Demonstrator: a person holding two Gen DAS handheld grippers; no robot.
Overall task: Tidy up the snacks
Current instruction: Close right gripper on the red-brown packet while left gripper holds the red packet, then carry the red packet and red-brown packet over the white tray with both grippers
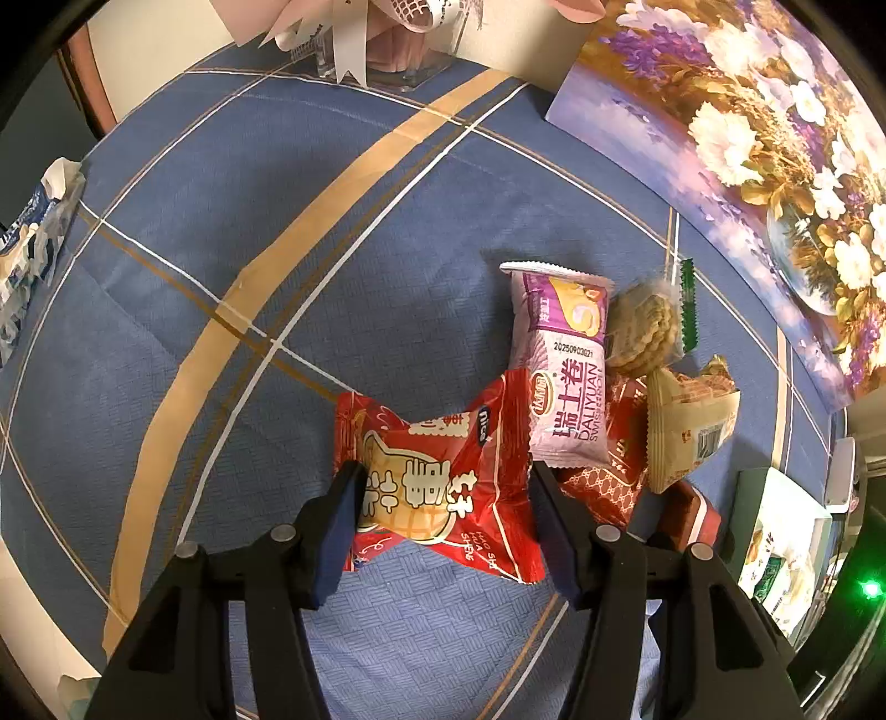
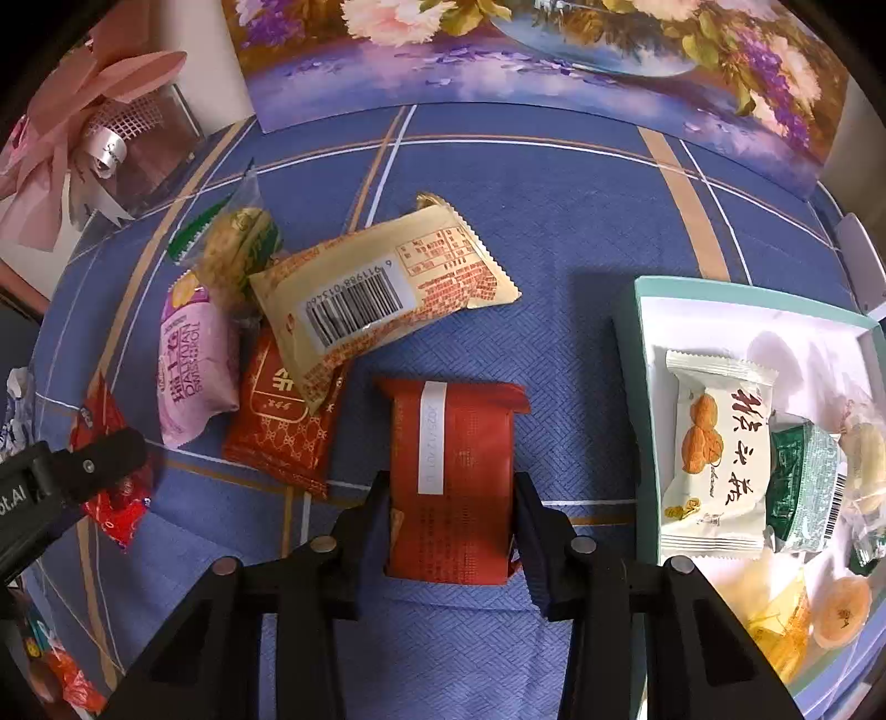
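My left gripper [image 1: 443, 498] is shut on a red snack packet with a waffle picture [image 1: 437, 476], its fingers pressing both sides. It shows at the left of the right wrist view [image 2: 108, 498]. My right gripper [image 2: 451, 498] is shut on a dark red packet with a white strip [image 2: 451, 471]. A pile lies beyond: a pink Swiss-roll packet [image 1: 559, 371] [image 2: 191, 371], a clear green-edged cookie pack [image 1: 648, 327] [image 2: 235, 249], a beige packet with a barcode [image 2: 382, 299] [image 1: 686, 426] and a red patterned packet [image 2: 282, 421].
A teal-rimmed white box [image 2: 628, 343] at the right holds several snacks. A flower painting [image 2: 526, 50] leans at the back. A pink ribboned gift box [image 2: 99, 138] stands at the back left. A blue-white wrapper [image 1: 27, 249] lies at the table's left edge.
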